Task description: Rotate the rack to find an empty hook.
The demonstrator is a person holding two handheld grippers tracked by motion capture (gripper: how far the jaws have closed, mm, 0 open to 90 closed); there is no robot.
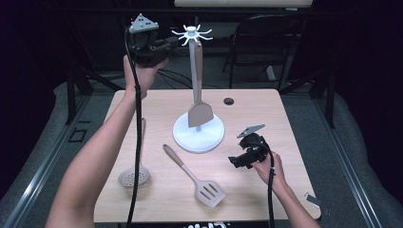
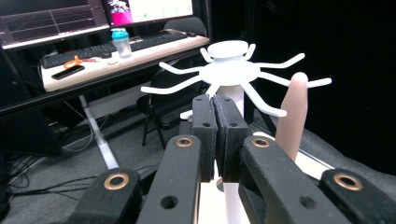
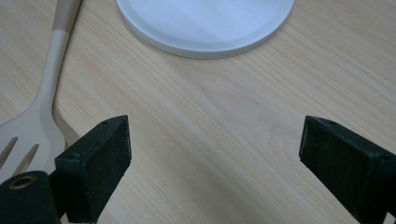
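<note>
Left gripper [image 1: 172,43], fingers closed on nothing beside the rack's hook crown [image 1: 192,33] where a solid turner [image 1: 199,113] hangs; right gripper [image 1: 235,160], fingers wide open, waits near the slotted turner [image 1: 196,177].

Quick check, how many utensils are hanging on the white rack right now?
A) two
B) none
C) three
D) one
D: one solid spatula hangs from a hook of the white rack, blade just above the base; the slotted spatula and the perforated skimmer both lie flat on the table.
</note>
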